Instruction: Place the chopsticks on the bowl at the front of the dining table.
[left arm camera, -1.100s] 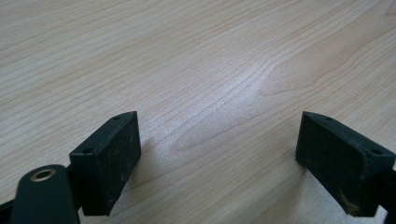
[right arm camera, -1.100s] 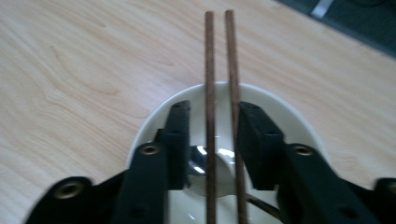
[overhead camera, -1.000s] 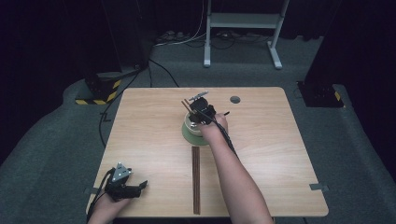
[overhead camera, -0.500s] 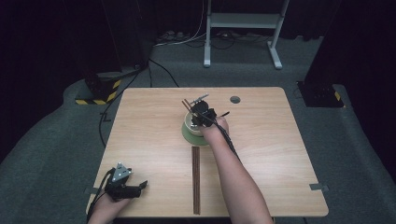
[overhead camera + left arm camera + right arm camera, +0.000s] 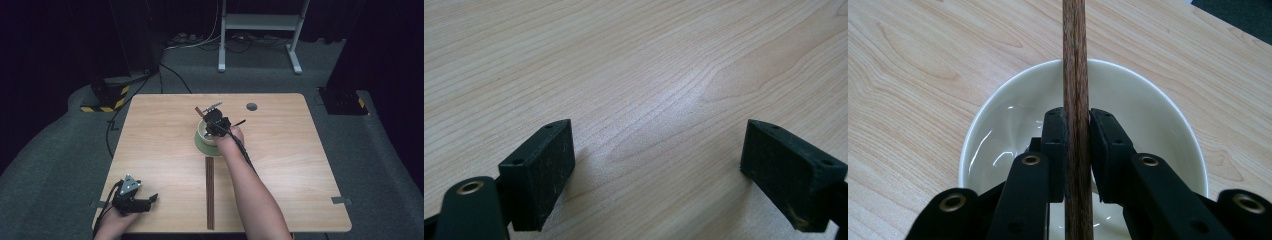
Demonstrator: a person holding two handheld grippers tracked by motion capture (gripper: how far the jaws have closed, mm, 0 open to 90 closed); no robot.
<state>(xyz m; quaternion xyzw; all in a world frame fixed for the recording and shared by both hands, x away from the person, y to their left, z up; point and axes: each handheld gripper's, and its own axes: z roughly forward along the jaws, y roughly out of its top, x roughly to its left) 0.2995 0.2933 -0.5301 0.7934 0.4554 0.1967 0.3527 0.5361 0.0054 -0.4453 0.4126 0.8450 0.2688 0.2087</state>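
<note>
A cream bowl (image 5: pixel 973 135) with a green outside (image 5: pixel 201 142) stands on the wooden table (image 5: pixel 300 150) a little beyond its middle. Over the bowl my right gripper (image 5: pixel 213 120) (image 5: pixel 1078 117) is shut on a dark brown wooden stick (image 5: pixel 1074 50), which runs straight between the jaws and out past the bowl's far rim. Its far end (image 5: pixel 198 109) pokes out beyond the bowl. Near the table's front left corner my left gripper (image 5: pixel 151 199) (image 5: pixel 659 150) rests low over bare wood, open, with nothing between its jaws.
A long pair of dark wooden sticks (image 5: pixel 210 195) lies flat on the table, running from just in front of the bowl to the front edge. A round grey hole (image 5: pixel 251 106) sits near the table's far edge. The person's right forearm (image 5: pixel 250 190) crosses the middle.
</note>
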